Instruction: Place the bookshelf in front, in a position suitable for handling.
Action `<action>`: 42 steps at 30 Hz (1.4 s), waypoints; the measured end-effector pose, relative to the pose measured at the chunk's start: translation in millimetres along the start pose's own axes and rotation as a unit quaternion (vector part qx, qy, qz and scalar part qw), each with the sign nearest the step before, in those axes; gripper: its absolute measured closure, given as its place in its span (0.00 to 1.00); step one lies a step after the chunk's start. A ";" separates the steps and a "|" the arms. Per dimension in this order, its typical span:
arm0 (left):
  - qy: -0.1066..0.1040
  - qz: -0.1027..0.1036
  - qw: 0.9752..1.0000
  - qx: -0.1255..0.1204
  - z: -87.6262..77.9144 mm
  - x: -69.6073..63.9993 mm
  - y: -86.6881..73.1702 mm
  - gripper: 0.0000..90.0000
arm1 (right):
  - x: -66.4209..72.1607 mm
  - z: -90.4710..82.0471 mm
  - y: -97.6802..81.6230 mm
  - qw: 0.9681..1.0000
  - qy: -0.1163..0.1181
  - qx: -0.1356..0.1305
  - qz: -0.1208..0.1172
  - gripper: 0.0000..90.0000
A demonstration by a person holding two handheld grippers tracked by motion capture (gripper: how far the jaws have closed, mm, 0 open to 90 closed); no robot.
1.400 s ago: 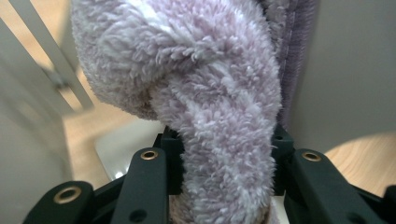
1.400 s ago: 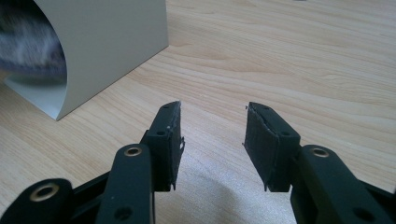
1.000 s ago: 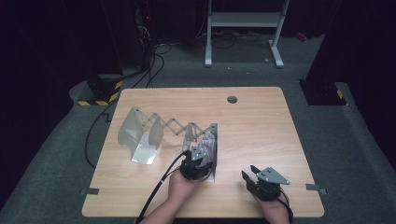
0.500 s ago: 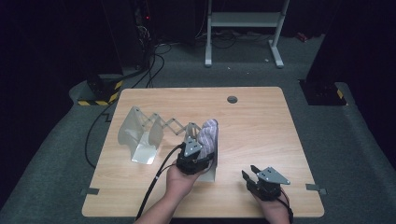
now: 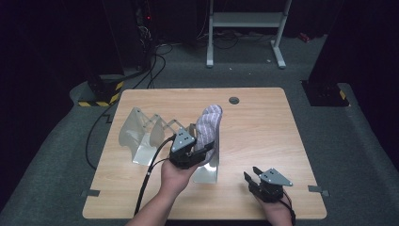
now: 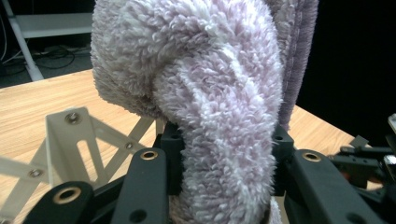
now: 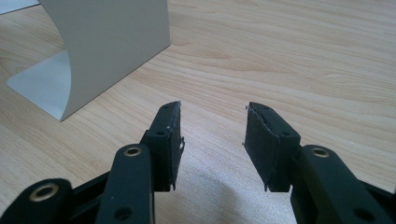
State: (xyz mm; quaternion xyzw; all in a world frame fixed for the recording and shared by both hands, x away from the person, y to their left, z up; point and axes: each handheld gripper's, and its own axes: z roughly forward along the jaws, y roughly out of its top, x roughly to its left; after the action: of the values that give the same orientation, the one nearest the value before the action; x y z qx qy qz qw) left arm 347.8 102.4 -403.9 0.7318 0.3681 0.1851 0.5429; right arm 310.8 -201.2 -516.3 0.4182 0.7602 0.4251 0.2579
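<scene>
A fluffy lilac towel (image 5: 208, 123) hangs bunched in the air over the right end of a pale metal folding rack (image 5: 141, 136). My left gripper (image 5: 202, 142) is shut on the towel's lower part, above the rack's right end plate (image 5: 210, 170). In the left gripper view the towel (image 6: 219, 102) is pinched between the two black jaws and rises well above them, with the rack (image 6: 70, 144) below at the left. Near the table's front right my right gripper (image 5: 252, 173) rests open with nothing in it. The right gripper view has its jaws (image 7: 212, 126) apart over bare wood.
The wooden table (image 5: 263, 122) has a round cable hole (image 5: 234, 100) near its far edge. The rack's end plate (image 7: 107, 42) stands ahead and left of my right gripper. Cables and a white stand's feet lie on the grey floor beyond the table.
My left gripper has risen with the towel, lifting it up from the rack's right end. The right gripper has stayed where it was.
</scene>
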 end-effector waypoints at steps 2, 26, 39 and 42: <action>-0.001 -0.002 1.000 0.002 -5.0 2.1 -6.6 0.69 | 0.0 -0.1 0.0 1.000 0.000 0.000 0.000 0.62; -0.030 -0.024 0.993 0.111 -20.5 4.6 -112.7 0.68 | 15.7 2.7 6.5 1.000 0.014 -0.008 -0.007 0.57; -0.041 -0.027 0.991 0.128 -13.9 9.1 -122.1 0.67 | 61.2 14.8 25.2 0.997 0.061 -0.008 -0.042 0.53; -0.042 -0.029 0.990 0.131 -13.8 10.5 -122.6 0.67 | 66.4 23.3 28.4 0.997 0.059 0.004 -0.053 0.56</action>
State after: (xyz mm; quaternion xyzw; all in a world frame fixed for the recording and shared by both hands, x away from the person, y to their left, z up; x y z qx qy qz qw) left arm 304.1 136.4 -514.7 0.7930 0.3869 0.0888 0.4621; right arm 305.7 -126.2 -506.0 0.3527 0.7967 0.4321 0.2328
